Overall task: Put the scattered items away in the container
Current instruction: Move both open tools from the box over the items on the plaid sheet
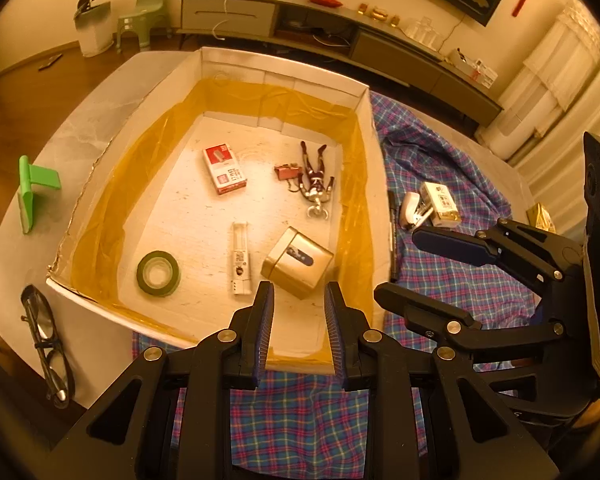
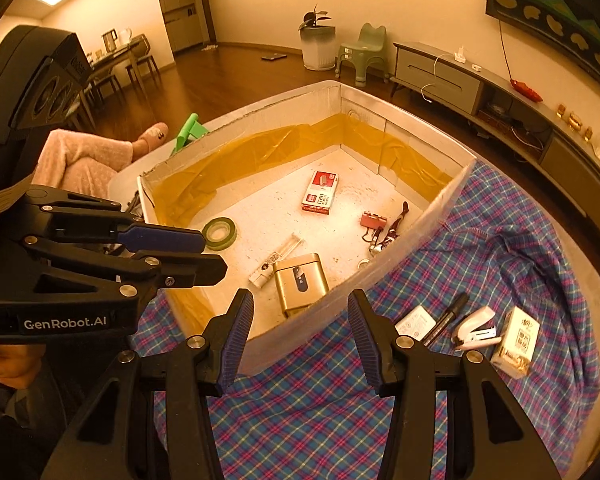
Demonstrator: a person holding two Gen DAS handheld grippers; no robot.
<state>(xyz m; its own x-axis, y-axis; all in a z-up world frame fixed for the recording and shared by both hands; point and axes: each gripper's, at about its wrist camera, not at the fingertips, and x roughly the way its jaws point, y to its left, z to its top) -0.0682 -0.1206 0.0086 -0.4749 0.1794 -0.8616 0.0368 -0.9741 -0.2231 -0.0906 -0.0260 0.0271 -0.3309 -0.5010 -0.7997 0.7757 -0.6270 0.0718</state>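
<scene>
Both tongs are seen empty: the left gripper (image 1: 298,320) is spread narrowly with nothing between its pads, the right gripper (image 2: 300,332) is spread wider, also over nothing. Both are held above the near rim of the container (image 2: 412,248), the white box lined with yellow tape.

Already inside the box are noted: a gold tin (image 2: 300,284), a green tape roll (image 2: 219,233), a red-and-white box (image 2: 320,193), a white tube (image 1: 240,258), a binder clip (image 2: 373,221) and a toy figure (image 1: 316,178).

Still scattered on the plaid cloth (image 2: 320,408), in the lower right of the right wrist view, are found: a white card pack (image 2: 416,323), a black marker (image 2: 446,318), a white stapler (image 2: 476,327) and a small carton (image 2: 516,342).

Key relation: this cluster lies to the right of the right gripper's fingers and just beside them in its own view; in the left wrist view it is seen at mid right, beyond the box wall and past the right gripper (image 1: 404,264). The right hand is judged nearer. The marker's long axis is seen running diagonally, lower left to upper right, with its far end near the box wall; the stapler lies roughly level, nose toward the carton. A rightward swing of the right gripper is likely needed, with the jaws set across the marker's axis. Glasses (image 1: 46,340) and a green stand (image 1: 34,192) are left outside the box on the left.
</scene>
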